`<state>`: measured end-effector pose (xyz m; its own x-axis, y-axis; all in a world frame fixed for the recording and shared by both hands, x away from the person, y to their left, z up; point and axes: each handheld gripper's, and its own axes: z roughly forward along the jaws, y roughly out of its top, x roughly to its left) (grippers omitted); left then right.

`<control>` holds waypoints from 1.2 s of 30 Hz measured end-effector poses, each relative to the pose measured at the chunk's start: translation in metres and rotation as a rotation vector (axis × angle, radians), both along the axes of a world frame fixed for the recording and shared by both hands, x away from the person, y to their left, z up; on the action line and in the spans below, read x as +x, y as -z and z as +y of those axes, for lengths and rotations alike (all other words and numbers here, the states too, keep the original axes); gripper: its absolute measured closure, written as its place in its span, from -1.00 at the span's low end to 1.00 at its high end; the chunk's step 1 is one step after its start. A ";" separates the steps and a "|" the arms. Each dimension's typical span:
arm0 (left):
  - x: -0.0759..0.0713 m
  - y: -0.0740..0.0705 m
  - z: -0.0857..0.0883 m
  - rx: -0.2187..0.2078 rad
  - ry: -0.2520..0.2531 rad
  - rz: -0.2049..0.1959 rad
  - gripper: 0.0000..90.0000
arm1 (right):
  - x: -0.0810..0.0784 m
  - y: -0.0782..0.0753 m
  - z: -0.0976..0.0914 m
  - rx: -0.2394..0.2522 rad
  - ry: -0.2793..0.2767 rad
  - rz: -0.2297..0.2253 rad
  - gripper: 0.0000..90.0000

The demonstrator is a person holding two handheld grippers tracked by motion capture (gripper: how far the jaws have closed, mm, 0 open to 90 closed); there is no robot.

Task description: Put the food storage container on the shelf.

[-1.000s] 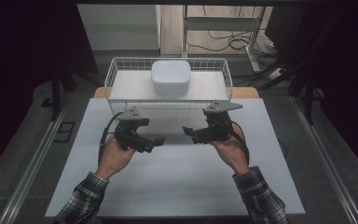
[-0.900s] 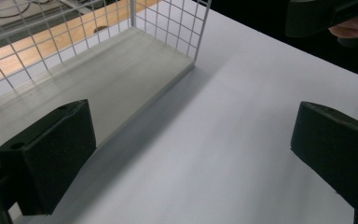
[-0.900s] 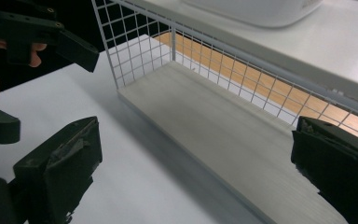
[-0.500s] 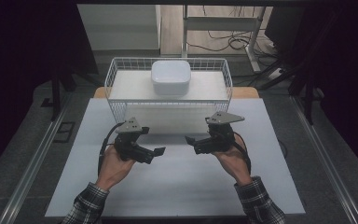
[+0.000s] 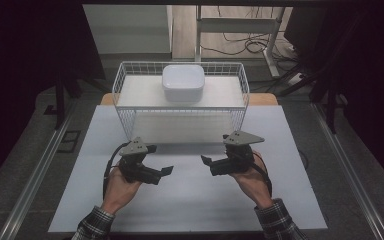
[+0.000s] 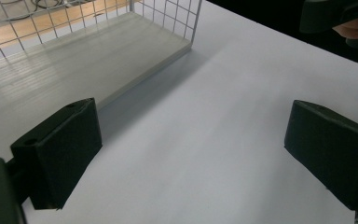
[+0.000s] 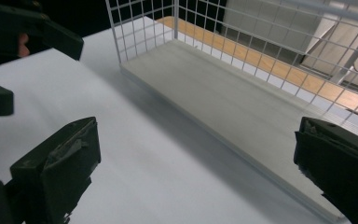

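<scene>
We take the wire basket (image 5: pixel 180 95) as our landmark: it stands at the far side of the white counter (image 5: pixel 190 210), its long axis running left to right across our view, and the white bowl (image 5: pixel 182 82) sits upside down inside it, toward the back wall and about midway along that axis. On the near left of the basket we hold the left gripper (image 5: pixel 162 171) low over the counter, its jaws spread wide and holding nothing; in the left gripper view its two black jaws frame bare counter, with the basket's near corner (image 6: pixel 186 32) off to the upper left. On the near right of the basket we hold the right gripper (image 5: pixel 207 162), its jaws equally wide apart and empty; in the right gripper view the jaws frame the basket's pale floor (image 7: pixel 242 98) and its wire front. The two grippers point inward at each other, well apart from the basket and from the bowl. The bowl lies beyond both, forward and up over the basket's near wall, and we judge it roughly equally far from either hand, perhaps slightly nearer the left. The bowl is squarish with rounded corners, so we see no marked long axis; its flat base faces up and its rim faces the basket's floor.
</scene>
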<state>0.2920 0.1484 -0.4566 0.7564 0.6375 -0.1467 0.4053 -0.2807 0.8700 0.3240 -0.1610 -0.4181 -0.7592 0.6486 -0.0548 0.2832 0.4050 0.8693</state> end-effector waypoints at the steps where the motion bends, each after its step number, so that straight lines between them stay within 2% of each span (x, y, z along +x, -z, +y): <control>1: -0.001 0.001 0.000 0.006 -0.004 -0.002 -0.92 | -0.001 0.003 0.000 -0.006 0.003 0.000 -1.00; 10: -0.010 0.017 0.003 0.025 -0.032 0.015 -0.91 | -0.006 0.023 -0.004 -0.034 -0.002 0.032 -1.00; 16: -0.017 0.023 0.007 0.011 -0.041 0.022 -0.90 | -0.012 0.027 -0.007 -0.032 -0.004 0.045 -1.00; 21: -0.024 0.027 0.010 0.020 -0.045 0.024 -0.89 | -0.020 0.029 -0.012 -0.029 -0.006 0.051 -1.00; 24: -0.028 0.031 0.012 0.025 -0.049 0.030 -0.89 | -0.023 0.033 -0.015 -0.043 -0.002 0.045 -1.00; 30: -0.037 0.040 0.020 0.047 -0.071 0.040 -0.89 | -0.026 0.044 -0.028 -0.062 0.025 0.052 -1.00; 36: -0.046 0.044 0.032 0.044 -0.098 0.046 -0.89 | -0.032 0.047 -0.042 -0.039 0.052 0.061 -1.00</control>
